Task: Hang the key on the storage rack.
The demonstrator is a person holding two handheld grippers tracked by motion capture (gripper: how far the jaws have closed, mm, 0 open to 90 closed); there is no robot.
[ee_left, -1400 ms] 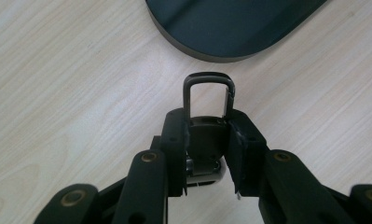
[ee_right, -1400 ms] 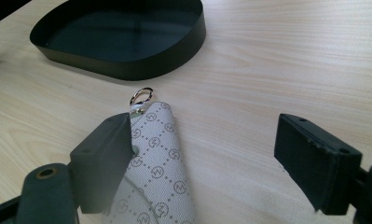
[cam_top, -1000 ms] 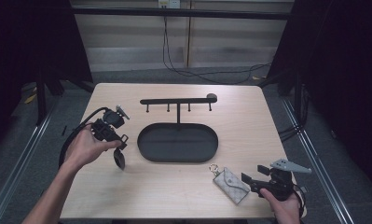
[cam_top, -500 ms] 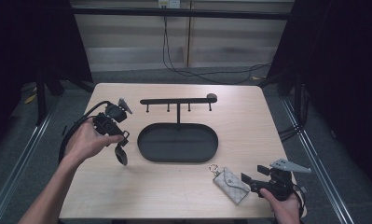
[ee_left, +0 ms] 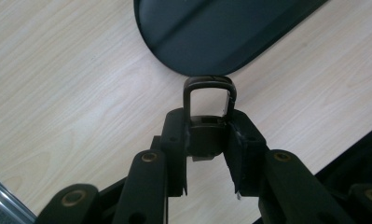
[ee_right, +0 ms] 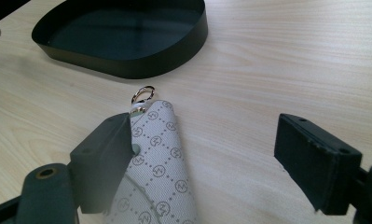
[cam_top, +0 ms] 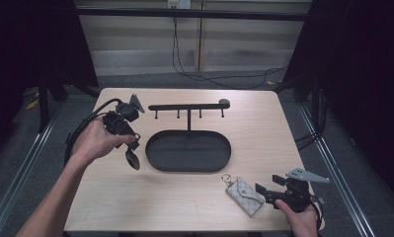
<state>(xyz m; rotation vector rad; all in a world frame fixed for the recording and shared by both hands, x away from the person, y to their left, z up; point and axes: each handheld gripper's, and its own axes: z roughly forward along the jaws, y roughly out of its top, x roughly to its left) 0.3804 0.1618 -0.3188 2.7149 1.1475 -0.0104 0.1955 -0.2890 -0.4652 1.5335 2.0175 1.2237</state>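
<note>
Holding: left gripper (cam_top: 130,154) pinches a small dark object with a rectangular metal loop (ee_left: 209,95); the jaws are pressed against its body from both sides, loop sticking out past the jaw tips. What the object is cannot be told for sure.
Left hand (cam_top: 97,139): wrapped around the gripper body, over the table's left half, just left of the tray; the jaws point down toward the tabletop, cable looping off to the left.
Held object, place: off the table surface in the left gripper view, with the tray's rounded end just beyond it.
Right gripper (cam_top: 261,190): jaws spread wide, lying low at the table's near right corner, gripped by the right hand (cam_top: 299,217).
Pouch (cam_top: 243,196): grey, patterned fabric, with a small gold ring (ee_right: 142,94) at its far end; it lies flat on the wood between the spread jaws. In the right gripper view one jaw sits against or over the pouch's edge, the other stands well apart from it.
Tray (cam_top: 161,163): black oval, mid-table, nothing seen inside it.
Rack (cam_top: 188,105): black T-shaped bar with small hooks, standing at the tray's far edge.
Table (cam_top: 135,197): light wood.
</note>
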